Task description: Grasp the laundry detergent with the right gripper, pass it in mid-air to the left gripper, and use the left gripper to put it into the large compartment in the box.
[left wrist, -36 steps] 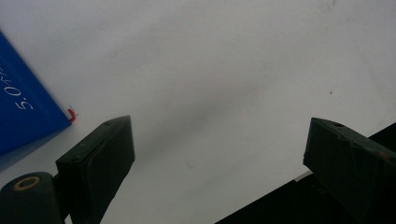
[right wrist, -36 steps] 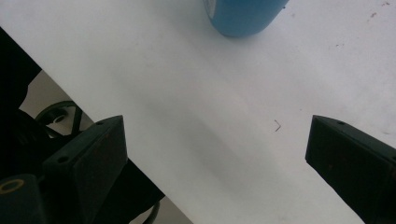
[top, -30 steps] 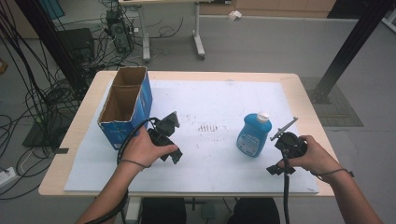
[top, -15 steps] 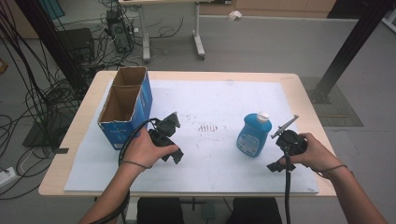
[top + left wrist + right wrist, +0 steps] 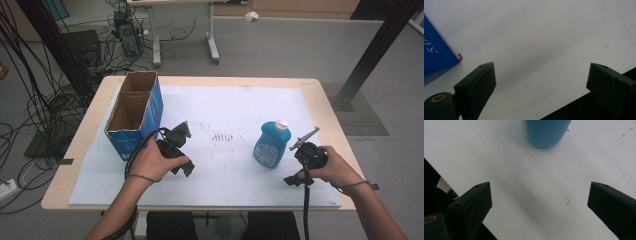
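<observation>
At the far left of the worktop [image 5: 90, 130], in the high view, an open cardboard box [image 5: 134, 114] with blue printed sides stands upright on the white sheet [image 5: 225, 105] that covers most of the surface. The box is divided into two compartments, and what they contain cannot be made out. Just to its right, the person's left hand [image 5: 150, 162] holds the left tool [image 5: 181, 131] low over the sheet, its tip just beside the box's near corner. In the left gripper view the two black jaws stand wide apart with nothing but bare white sheet between them, and a blue corner of the box [image 5: 439, 52] shows at the left edge.

Near the middle of the sheet lies a small patch of dark smudges [image 5: 220, 136].

Further right, a blue plastic bottle [image 5: 270, 145] with a white cap stands upright on the sheet. It is just to the left of the right tool [image 5: 303, 142], which the right hand [image 5: 332, 167] holds close to the near right part of the worktop, a cable trailing toward the table's front edge. In the right gripper view the jaws are likewise spread wide and hold nothing; the rounded blue base of the bottle [image 5: 546, 132] stands ahead of them, beyond the gap and clear of both jaws, resting on the white sheet.
</observation>
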### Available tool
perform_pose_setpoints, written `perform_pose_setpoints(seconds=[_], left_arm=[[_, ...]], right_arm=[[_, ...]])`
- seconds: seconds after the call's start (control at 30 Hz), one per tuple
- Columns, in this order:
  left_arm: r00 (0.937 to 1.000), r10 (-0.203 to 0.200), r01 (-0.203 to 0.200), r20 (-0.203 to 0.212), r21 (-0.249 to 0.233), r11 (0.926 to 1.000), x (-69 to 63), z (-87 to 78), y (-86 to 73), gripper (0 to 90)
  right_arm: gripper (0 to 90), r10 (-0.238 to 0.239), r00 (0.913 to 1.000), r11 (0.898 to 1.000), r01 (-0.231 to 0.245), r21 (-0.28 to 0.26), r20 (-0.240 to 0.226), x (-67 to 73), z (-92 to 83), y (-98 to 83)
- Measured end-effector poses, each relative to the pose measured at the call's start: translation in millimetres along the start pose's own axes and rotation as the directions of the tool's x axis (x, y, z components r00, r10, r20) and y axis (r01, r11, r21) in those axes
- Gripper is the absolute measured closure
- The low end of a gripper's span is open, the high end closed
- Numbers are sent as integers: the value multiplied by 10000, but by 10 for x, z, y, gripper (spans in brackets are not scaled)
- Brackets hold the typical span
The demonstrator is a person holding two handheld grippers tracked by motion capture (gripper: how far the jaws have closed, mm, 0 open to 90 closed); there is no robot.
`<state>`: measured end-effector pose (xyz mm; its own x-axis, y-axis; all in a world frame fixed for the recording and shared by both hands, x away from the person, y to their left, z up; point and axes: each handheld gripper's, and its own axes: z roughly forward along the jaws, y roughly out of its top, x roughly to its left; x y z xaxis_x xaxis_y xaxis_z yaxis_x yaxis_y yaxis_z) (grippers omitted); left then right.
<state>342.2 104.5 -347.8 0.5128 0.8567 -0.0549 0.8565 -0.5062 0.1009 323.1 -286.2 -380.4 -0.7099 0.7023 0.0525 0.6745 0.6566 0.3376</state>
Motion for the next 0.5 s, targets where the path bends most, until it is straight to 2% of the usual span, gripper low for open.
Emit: perform_pose_setpoints(seconds=[0.27,0.37,0.43,0.47,0.5], left_arm=[[10000,35,-35,2,-99,9999,15,-11,15,90],[9999,118,-118,14,-91,9999,6,-11,22,90],[9999,119,-119,44,-74,9999,7,-12,23,90],[9999,97,-97,46,-73,9999,7,-12,23,90],[9999,112,-112,49,-70,9999,7,-13,23,90]], right_arm=[[57,4,10000,9988,0,-493,73,-18,23,-5],[57,68,10000,9957,-64,-919,44,-36,27,-30],[56,121,9999,9948,-115,-1017,45,-39,31,-40],[56,77,9999,9908,-65,-1349,82,-41,55,-62],[56,77,10000,9897,-72,-1432,29,-41,69,-73]])
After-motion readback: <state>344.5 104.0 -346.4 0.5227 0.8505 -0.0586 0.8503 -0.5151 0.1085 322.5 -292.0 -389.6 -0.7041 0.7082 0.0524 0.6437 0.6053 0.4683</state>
